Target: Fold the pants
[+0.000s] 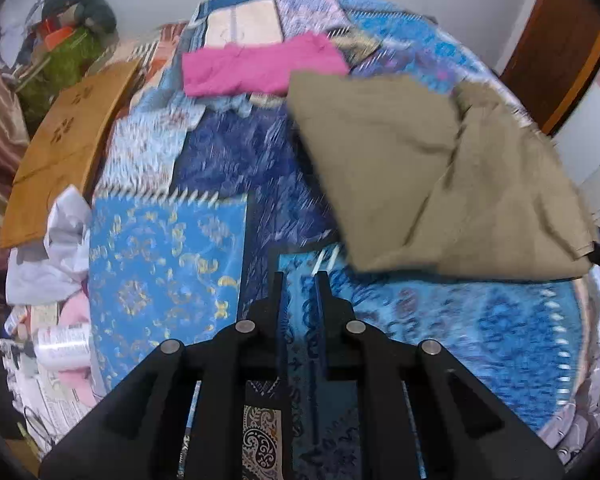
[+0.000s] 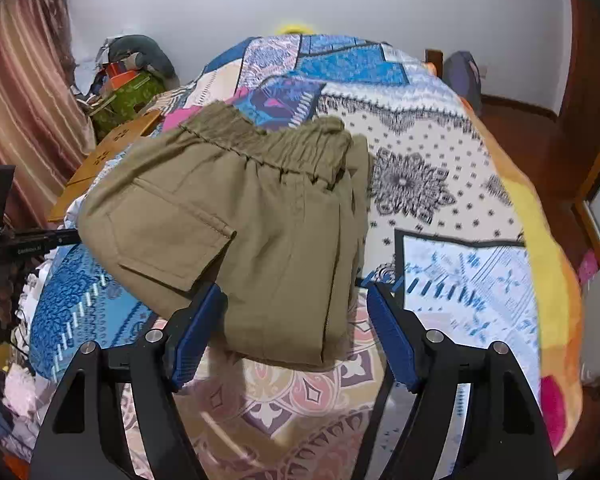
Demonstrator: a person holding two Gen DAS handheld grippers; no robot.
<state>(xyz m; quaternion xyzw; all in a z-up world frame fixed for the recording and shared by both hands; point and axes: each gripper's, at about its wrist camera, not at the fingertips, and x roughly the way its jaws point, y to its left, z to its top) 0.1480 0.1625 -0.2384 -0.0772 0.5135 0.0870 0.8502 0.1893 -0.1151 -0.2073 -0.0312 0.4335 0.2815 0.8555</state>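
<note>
Khaki pants [image 2: 236, 216] lay folded into a compact bundle on the patchwork bedspread [image 2: 440, 184], elastic waistband at the far end, cargo pocket flap facing up on the left side of the bundle in the right wrist view.

Right gripper [image 2: 296, 300] sat over the near end of the bundle with jaws wide apart. The near hem lay between the blue pads [image 2: 392, 340]; the left pad looked close to the fabric edge, the right pad clear of it — nothing clamped.

Left gripper [image 1: 299, 280] hovered over a bare blue patch of the bedspread [image 1: 164, 264], fingers nearly together with a narrow gap, nothing between them. The pants [image 1: 440, 176] were up and to the right of it in that view, apart from the fingertips. That view was motion-blurred.

Other items: a pink garment [image 1: 260, 66] lay flat on the bedspread beyond the pants, just beside their far corner. A wooden board [image 1: 64, 148] sat off the left edge of the bed, with a pile of white and pink cloth [image 1: 60, 248] near it — details there too blurred to tell.
</note>
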